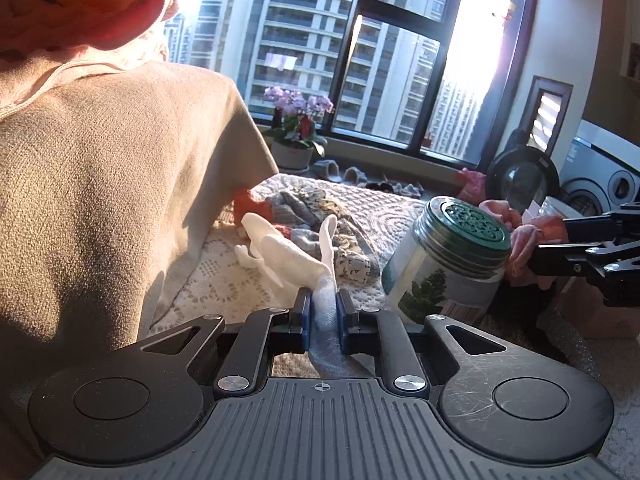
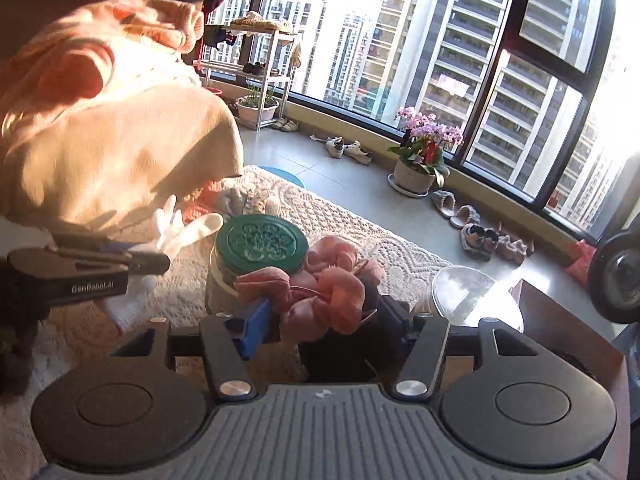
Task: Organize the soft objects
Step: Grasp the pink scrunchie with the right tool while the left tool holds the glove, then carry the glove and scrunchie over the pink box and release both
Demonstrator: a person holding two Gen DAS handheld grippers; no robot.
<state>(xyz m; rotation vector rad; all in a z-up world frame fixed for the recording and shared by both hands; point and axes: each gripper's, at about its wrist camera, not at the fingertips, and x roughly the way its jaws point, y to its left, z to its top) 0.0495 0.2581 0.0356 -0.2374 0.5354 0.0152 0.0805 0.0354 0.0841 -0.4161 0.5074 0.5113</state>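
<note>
The left gripper (image 1: 323, 308) has its blue-padded fingers (image 1: 305, 314) pressed together on a white sock (image 1: 292, 258), which is pinched at one end and stretches forward and to the left from the fingertips, with a second white strip rising just ahead of them. Beyond the sock, farther out from these fingers, a small heap of grey and patterned socks (image 1: 320, 216) lies on the lace-covered counter (image 1: 224, 280). Just right of the left fingers stands a jar with a green embossed lid (image 1: 472, 224).

The right gripper (image 2: 324, 320) has a bunched pink cloth (image 2: 320, 292) between its fingers (image 2: 256, 328). The left pad touches the cloth; the right pad is in shadow, so a firm clamp is likely but not certain. No earlier view shows how the fingers stood before. The same green-lidded jar (image 2: 262, 244) sits directly ahead of these fingers, touching or just behind the cloth. A clear plastic container (image 2: 472, 292) stands to the right of them. To their left, the other gripper appears with the white sock (image 2: 188, 232) at its tip. A large beige cloth-covered shape (image 1: 112, 184) fills the space left of both grippers.
</note>
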